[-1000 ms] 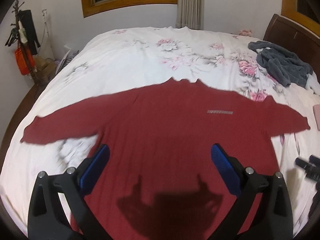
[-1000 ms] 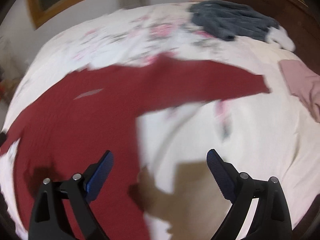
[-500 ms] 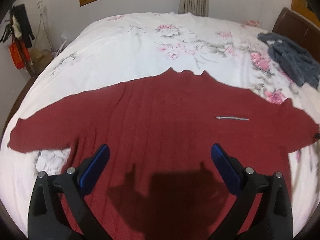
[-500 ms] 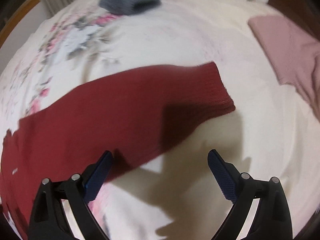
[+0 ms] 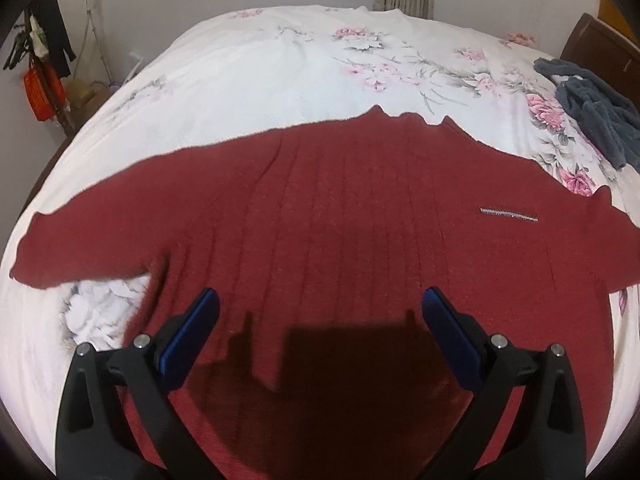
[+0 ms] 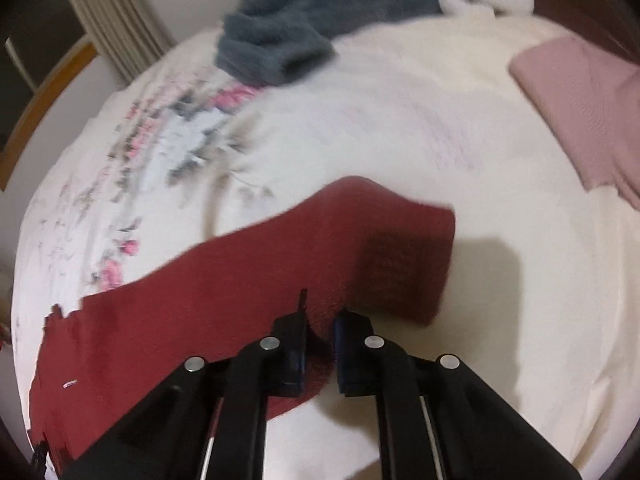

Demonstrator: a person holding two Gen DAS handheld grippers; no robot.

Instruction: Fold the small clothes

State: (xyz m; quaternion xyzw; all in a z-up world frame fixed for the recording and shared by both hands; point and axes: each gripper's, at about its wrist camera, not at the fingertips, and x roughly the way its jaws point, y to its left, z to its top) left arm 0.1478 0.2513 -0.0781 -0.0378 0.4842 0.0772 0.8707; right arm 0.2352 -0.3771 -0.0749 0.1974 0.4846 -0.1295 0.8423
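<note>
- The left gripper (image 5: 320, 320) hangs over the body of the red sweater (image 5: 360, 240) with its jaws spread wide and nothing between them; its shadow falls on the knit just below the blue pads (image 5: 192, 332).
- The sweater lies flat on the floral bedsheet (image 5: 280, 64), sleeves stretched out to either side of the left gripper and neckline ahead of it.
- The right gripper (image 6: 320, 332) has its jaws drawn in narrow, pinching the near edge of the sweater's sleeve (image 6: 280, 272) close to the cuff (image 6: 408, 256).
- A grey garment (image 6: 288, 32) lies well ahead of the right gripper; a pink cloth (image 6: 580, 100) lies ahead to its right.
</note>
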